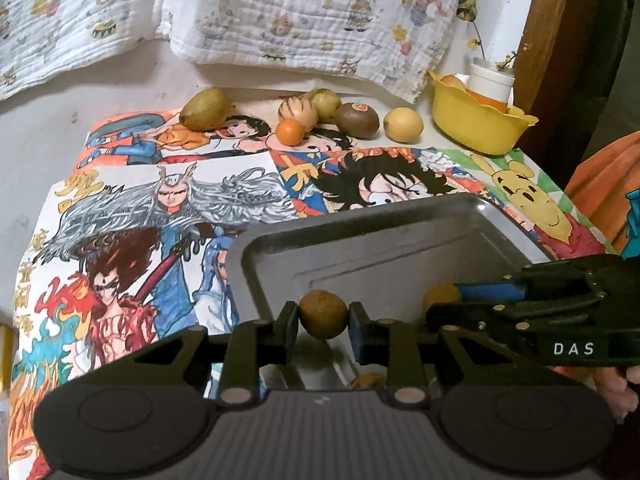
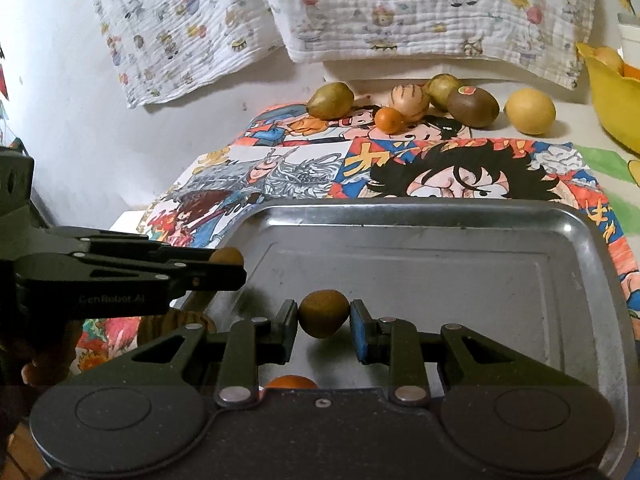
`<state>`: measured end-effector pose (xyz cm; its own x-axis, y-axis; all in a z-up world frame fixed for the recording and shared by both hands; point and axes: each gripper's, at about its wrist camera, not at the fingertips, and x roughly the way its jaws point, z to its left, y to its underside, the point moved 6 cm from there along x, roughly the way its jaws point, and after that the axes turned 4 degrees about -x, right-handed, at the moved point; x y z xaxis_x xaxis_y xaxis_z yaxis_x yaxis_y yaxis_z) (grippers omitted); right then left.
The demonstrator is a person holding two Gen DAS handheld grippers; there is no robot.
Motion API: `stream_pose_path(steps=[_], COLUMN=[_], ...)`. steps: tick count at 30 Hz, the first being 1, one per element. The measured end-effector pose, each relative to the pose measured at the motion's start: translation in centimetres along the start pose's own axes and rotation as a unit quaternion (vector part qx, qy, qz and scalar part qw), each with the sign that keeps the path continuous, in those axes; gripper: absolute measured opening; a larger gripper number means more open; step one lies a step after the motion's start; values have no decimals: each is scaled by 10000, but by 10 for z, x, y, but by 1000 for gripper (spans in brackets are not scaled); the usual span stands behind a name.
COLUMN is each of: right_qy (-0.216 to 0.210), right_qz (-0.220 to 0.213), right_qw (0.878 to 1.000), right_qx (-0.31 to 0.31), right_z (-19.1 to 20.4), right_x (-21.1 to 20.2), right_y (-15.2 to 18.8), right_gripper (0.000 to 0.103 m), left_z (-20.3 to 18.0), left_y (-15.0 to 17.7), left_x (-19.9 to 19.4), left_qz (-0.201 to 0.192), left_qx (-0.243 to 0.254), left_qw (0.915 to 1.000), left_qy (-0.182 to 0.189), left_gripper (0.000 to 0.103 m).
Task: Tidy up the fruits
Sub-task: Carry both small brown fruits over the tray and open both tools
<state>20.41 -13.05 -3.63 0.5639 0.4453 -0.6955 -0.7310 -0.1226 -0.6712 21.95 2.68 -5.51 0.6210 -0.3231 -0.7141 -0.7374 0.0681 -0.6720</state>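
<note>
Both grippers are clenched on fruit above the metal tray [image 2: 592, 264], which fills the lower half of each frame. The left gripper [image 1: 324, 322] grasps a small brown fruit [image 1: 323, 314] between its pads, and the right gripper [image 2: 323, 322] grasps a similar brown fruit [image 2: 323, 313]. The tray floor that shows is bare, though an orange fruit [image 2: 291, 382] peeks out at the bottom centre of the right wrist view, so the sorting seems barely begun. Six fruits wait in a row across the upper middle: a green one [image 2: 330, 100], a striped one [image 2: 409, 105], a small orange [image 2: 389, 120], another green one [image 2: 441, 89], a kiwi [image 2: 473, 107] with an unreadable sticker, and a lemon [image 2: 529, 111]. A yellow bowl [image 1: 476, 128] at upper right holds more items. Readable writing: "DAS" on the right gripper's arm, "GenRobot.AI" on the left gripper's.
</note>
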Motion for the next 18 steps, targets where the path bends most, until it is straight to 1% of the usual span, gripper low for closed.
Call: stream_pose_path(steps=[8,13,15,16,17,18], right_qy=[99,140,148,135,123,121], right_qz=[-31,-76,-101,-114,-132,-155], right_qw=[9999,9999,9998,9998,9998,9998], right_qx=[-25,-13,5,23,35,27], right_z=[0,1,-1,-1,-1,-1], right_x=[3,2,0,-1,-2,-4], right_y=[3,4,5,5,6,6], right_gripper=[31,31,33,33,33,36], left_z=[3,1,1,1,1,1], left_y=[5,6,6,5,5,4], left_x=[5,5,3,1,-1,-4], left_qz=[144,132,105,85,50,-11], left_qx=[-85,-99,-120,-129,-142,-156], left_qw=[9998,9998,9998,9999,9999,9999], left_qy=[-66,-86,-79,-68,-49,-5], left_gripper=[30,31,34,39,46,51])
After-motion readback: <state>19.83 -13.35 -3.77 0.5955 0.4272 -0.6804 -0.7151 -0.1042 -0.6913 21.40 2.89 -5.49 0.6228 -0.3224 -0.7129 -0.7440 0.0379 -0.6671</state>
